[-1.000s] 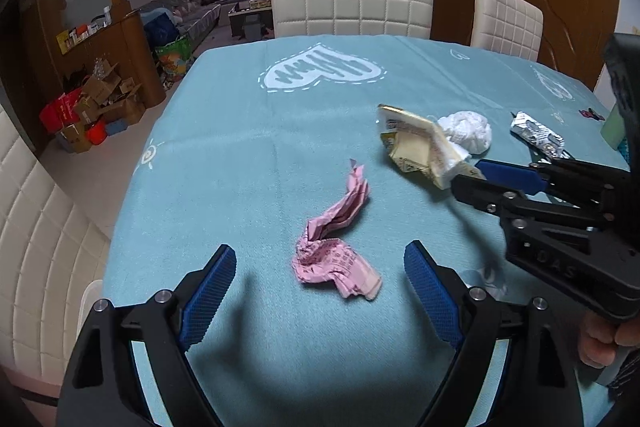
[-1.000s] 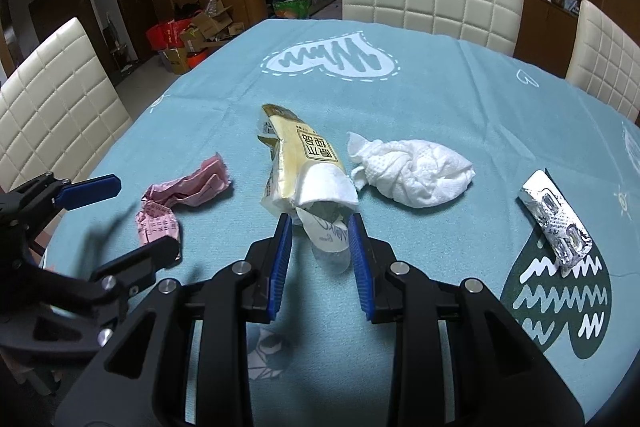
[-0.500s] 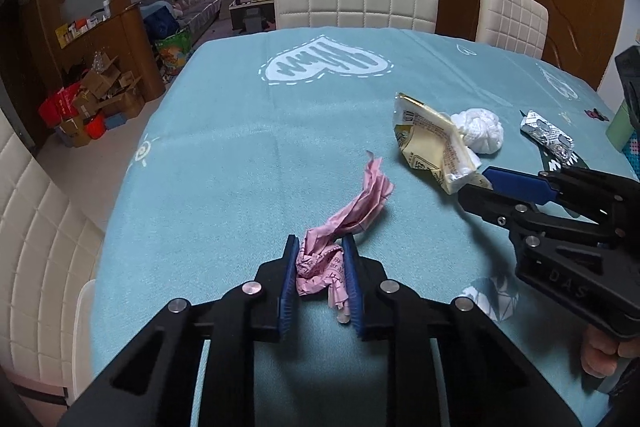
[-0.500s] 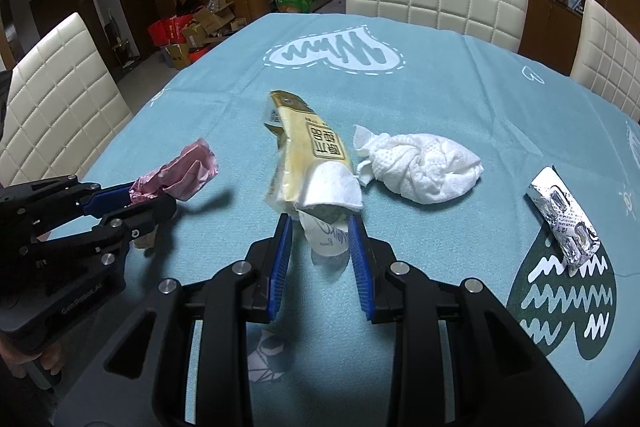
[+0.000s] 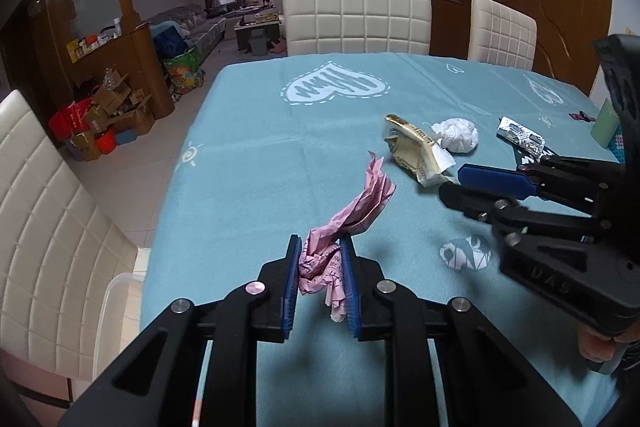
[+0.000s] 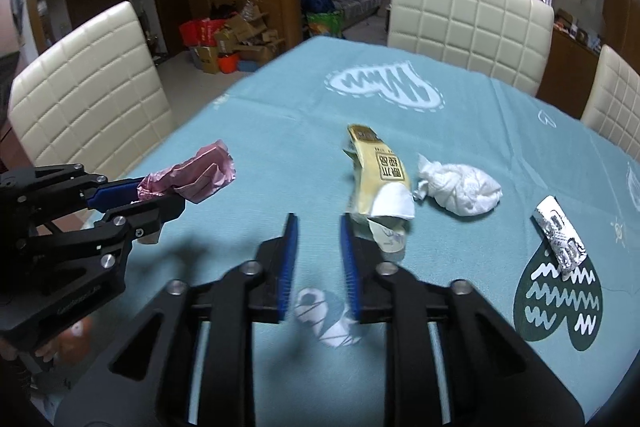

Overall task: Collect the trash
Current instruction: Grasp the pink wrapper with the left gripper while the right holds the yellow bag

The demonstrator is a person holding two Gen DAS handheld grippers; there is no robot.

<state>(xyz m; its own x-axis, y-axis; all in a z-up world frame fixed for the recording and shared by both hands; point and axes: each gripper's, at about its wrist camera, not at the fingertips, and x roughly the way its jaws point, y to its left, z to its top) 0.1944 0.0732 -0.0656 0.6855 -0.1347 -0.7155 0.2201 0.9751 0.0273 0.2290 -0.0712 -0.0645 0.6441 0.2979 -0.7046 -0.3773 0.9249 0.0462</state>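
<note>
One pink crumpled paper (image 5: 320,259) between left hand-held gripper (image 5: 320,253) pads, above table.

**A:** Where does your left camera sit?

**B:** It rides on your left hand-held gripper (image 5: 320,277) and looks forward along its two fingers. It is low and close over the surface (image 5: 248,163), near the left edge, and faces the white chair (image 5: 356,13) at the far end.

**A:** And your right camera?

**B:** It rides on your right hand-held gripper (image 6: 318,261), also low and close, and faces the same far end.

**A:** What do both see?

**B:** Both see the white heart print (image 5: 338,87) (image 6: 386,85), the yellow wrapper (image 5: 418,157) (image 6: 378,173) and the white wad (image 5: 458,135) (image 6: 464,189). Each camera also sees the other hand-held gripper from the side.
</note>
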